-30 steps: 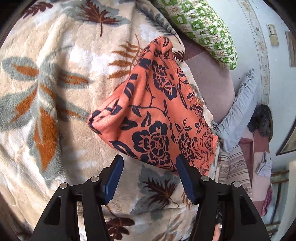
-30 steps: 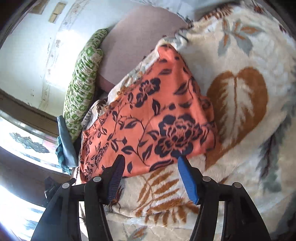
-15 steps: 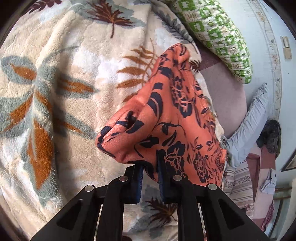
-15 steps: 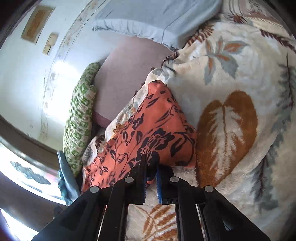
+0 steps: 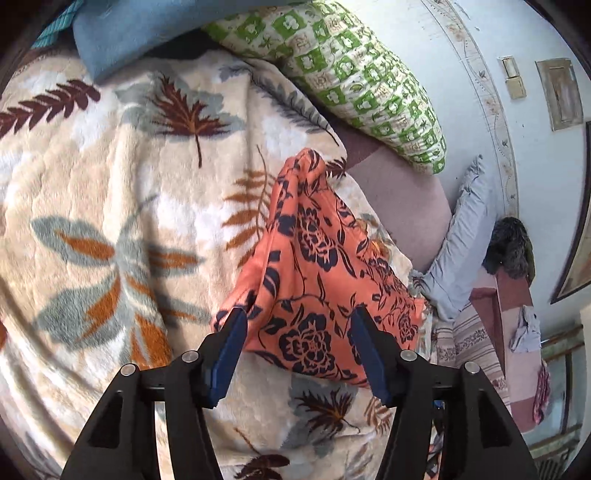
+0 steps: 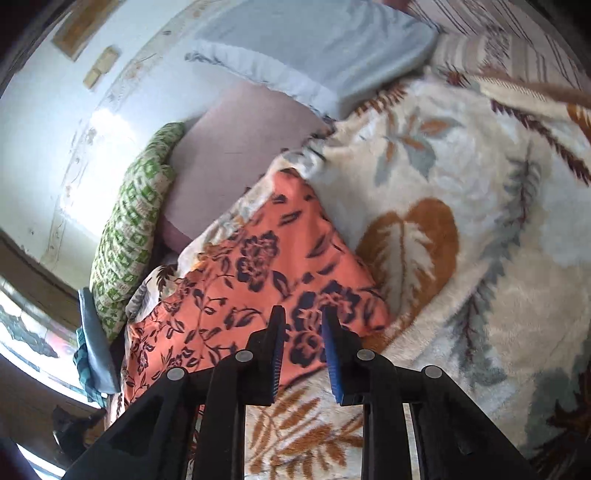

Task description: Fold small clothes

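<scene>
We note the orange floral garment [image 5: 314, 280] lying on the leaf-patterned fleece blanket [image 5: 110, 206], near the blanket's far edge where the mauve bedsheet [image 5: 402, 192] shows. In the left wrist view its near end is bunched into a rounded fold, and the cloth tapers to a raised point at the far end. The left gripper [image 5: 297, 328] has its jaws spread wide; its blue pads [image 5: 229, 343] sit on either side of the near edge of the garment with nothing pinched between them. We cannot tell whether the pads touch the cloth or only overlap it in the picture. In the right wrist view the same garment [image 6: 258, 273] spreads from the lower left toward the blanket [image 6: 461, 184] edge. The right gripper [image 6: 303, 321] has its jaws at a narrow gap, not closed. Its tips overlap the near hem of the garment, and cloth shows in the gap, but we cannot confirm contact; no cloth is clamped. Behind the garment lie a green checked pillow [image 5: 354, 77], a pale blue pillow [image 6: 314, 48] and a darker blue cushion [image 5: 147, 33], all against the light wall [image 6: 55, 110].
</scene>
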{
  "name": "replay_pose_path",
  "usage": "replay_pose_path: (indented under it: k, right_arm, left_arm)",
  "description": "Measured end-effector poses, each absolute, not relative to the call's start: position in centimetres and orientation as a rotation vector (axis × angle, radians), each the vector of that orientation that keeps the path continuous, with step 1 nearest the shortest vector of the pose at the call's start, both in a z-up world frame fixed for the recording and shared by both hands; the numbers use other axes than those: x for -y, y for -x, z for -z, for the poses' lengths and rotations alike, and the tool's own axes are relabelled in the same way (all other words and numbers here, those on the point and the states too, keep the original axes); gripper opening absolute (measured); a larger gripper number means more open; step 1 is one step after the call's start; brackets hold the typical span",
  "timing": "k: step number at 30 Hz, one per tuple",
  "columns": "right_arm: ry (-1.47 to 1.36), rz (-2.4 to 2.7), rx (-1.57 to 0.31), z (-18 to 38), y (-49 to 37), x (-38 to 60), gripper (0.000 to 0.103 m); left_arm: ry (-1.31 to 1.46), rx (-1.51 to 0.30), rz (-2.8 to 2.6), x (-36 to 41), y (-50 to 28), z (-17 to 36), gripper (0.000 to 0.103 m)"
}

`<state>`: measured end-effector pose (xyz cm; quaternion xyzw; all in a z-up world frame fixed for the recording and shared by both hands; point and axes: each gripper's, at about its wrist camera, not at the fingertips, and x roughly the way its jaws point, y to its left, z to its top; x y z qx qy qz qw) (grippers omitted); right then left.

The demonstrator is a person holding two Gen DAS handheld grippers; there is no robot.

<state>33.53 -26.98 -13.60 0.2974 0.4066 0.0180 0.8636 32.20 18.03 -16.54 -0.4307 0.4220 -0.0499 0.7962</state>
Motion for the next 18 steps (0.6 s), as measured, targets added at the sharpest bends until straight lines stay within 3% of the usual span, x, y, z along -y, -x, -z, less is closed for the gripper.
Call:
replay_pose_path:
  k: [2,10,18]
  right_arm:
    - [-0.529,-0.133,-0.85,12.4,-35.1,23.5,0.034]
    - [-0.267,-0.376,-0.889,12.6,-40.2,8.9,0.034]
    - [-0.337,-0.4,-1.004,18.4,-41.6,6.3,0.032]
  left_arm:
    - [0.944,-0.934,0.092,-18.7,-33.7,17.0,0.06]
    - [0.993,-1.089,0.074,-18.0,-40.8,20.1,0.059]
    - [0.875,-1.174,0.059,-16.1,-46.4,21.5,0.06]
